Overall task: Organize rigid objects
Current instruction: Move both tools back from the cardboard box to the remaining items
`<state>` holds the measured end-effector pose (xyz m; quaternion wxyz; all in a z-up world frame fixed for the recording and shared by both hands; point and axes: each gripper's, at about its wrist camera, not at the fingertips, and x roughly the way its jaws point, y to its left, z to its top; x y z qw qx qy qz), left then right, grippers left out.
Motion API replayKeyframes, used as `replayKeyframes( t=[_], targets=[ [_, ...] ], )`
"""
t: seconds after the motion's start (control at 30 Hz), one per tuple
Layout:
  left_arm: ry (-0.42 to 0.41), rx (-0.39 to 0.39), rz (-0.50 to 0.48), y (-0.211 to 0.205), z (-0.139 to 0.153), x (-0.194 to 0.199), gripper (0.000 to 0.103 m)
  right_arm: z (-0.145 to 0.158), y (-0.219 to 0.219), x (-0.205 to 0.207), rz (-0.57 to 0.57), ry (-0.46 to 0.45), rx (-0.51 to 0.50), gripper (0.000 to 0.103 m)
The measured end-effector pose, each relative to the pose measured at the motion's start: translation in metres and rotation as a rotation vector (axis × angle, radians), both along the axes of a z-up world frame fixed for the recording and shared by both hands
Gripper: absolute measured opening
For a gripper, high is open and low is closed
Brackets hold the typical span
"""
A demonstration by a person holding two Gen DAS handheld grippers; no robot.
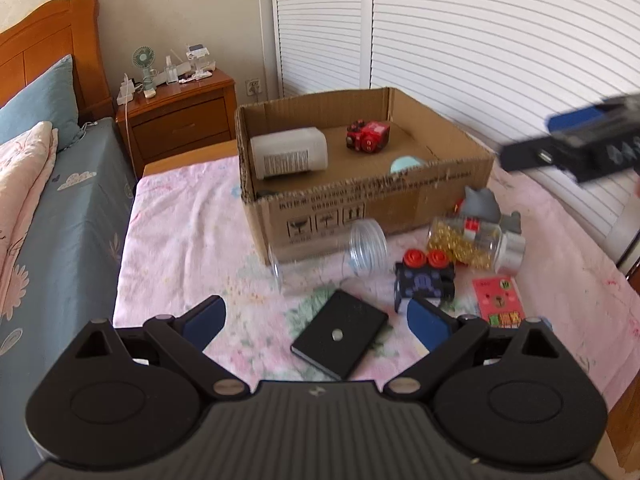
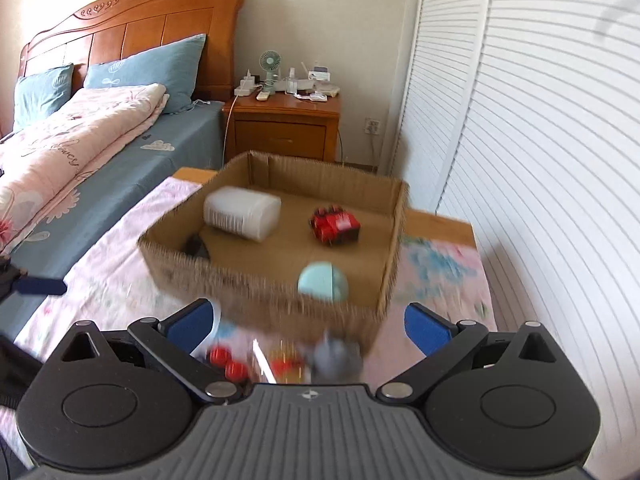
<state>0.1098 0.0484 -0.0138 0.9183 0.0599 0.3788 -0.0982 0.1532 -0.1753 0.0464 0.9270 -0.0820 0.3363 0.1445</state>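
Note:
An open cardboard box (image 1: 360,208) stands on the pink floral cloth and holds a white bottle (image 1: 288,154), a red toy (image 1: 368,136) and a pale blue ball (image 1: 406,165). In front of it lie a clear jar (image 1: 344,248), a black toy with red knobs (image 1: 424,278), a jar of gold beads (image 1: 468,246), a grey figure (image 1: 482,206), a red card (image 1: 498,298) and a black flat block (image 1: 340,334). My left gripper (image 1: 316,320) is open above the black block. My right gripper (image 2: 312,328) is open above the toys, in front of the box (image 2: 272,296); it also shows in the left wrist view (image 1: 572,144).
A bed with blue sheet (image 2: 120,168) and pink quilt lies to the left. A wooden nightstand (image 2: 284,124) with a small fan stands behind. White louvred doors (image 2: 520,160) line the right side. The table's right edge (image 1: 624,280) is close.

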Motion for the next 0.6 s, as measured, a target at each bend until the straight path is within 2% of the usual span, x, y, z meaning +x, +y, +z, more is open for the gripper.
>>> replayKeyframes(
  t=[0.23,0.6],
  targets=[
    [-0.010,0.035,0.002,-0.006,0.000,-0.020,0.097,-0.020,-0.016,-0.037,-0.016,0.036,-0.003,0.103],
    [-0.013,0.076,0.012,-0.010,-0.014,-0.020,0.097,-0.071,-0.007,-0.047,0.010,0.190,0.008,0.103]
  ],
)
